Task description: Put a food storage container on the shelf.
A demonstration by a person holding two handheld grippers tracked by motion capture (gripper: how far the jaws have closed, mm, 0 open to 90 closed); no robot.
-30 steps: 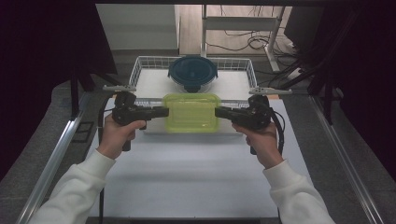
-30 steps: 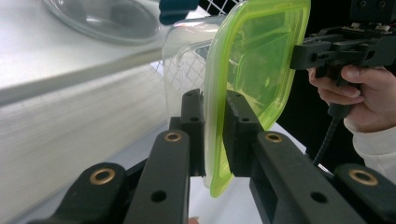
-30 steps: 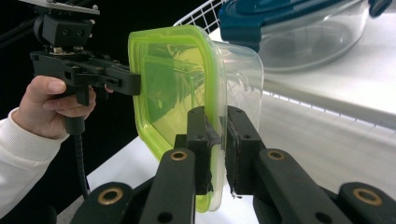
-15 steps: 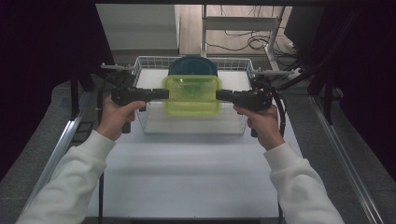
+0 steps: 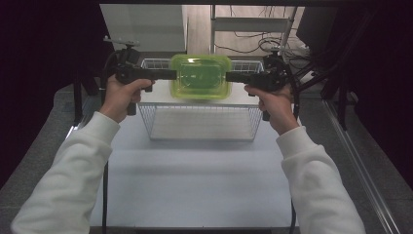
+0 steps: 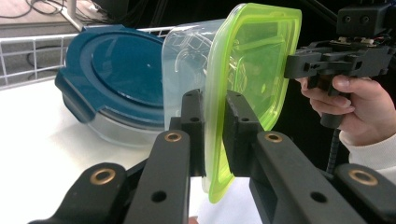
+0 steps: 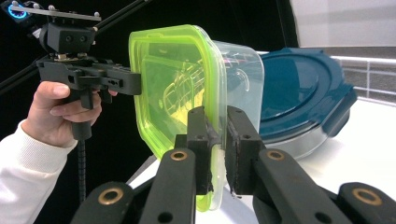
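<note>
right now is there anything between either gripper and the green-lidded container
Nothing visible. The left gripper and right gripper are each shut directly on the rim of the green lid at opposite ends, holding the container above the wire basket. The blue-lidded container sits behind it, apart from both grips.

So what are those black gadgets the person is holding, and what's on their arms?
Each is a matt black pistol-grip tool: the left gripper and right gripper end in two flat black jaws with brass-coloured rivets. A ribbed black cable hangs below each handle. The person wears long white sleeves.
</note>
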